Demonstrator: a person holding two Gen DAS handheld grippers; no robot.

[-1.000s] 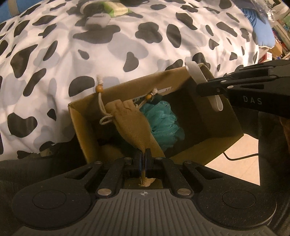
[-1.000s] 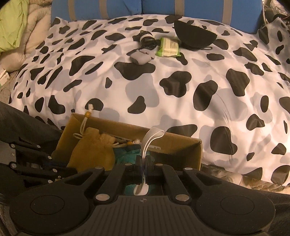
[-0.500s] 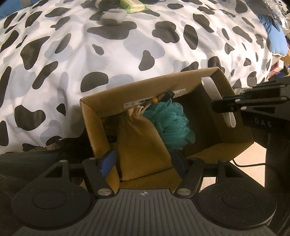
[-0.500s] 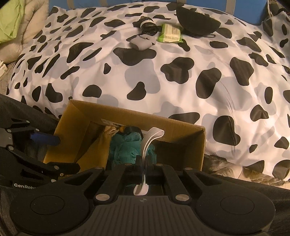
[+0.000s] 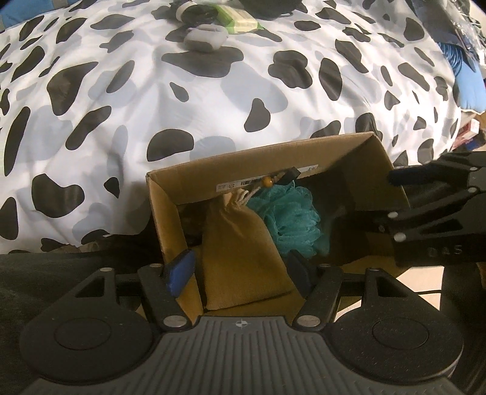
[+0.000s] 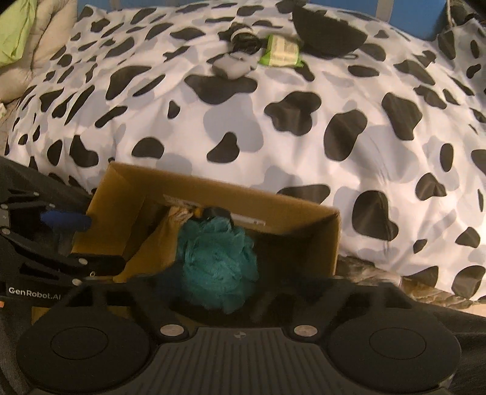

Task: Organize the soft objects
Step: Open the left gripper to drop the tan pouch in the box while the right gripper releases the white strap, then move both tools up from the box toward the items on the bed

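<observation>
Cow-print bedding [image 6: 303, 145], "GenRobot.AI" left claw [image 5: 240, 267] and right claw [image 5: 391, 197] both apart

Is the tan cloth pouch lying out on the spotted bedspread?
No, the tan pouch stands inside the cardboard box, leaning beside the teal bath pouf.

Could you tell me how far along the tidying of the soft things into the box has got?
Done: the tan drawstring pouch and the teal bath pouf lie inside the cardboard box. In hand: nothing; the left gripper stands open around the pouch, and the right gripper has just been opening, empty. Left: a grey pouch, a green packet and a black item lie on the cow-print bedding.
</observation>
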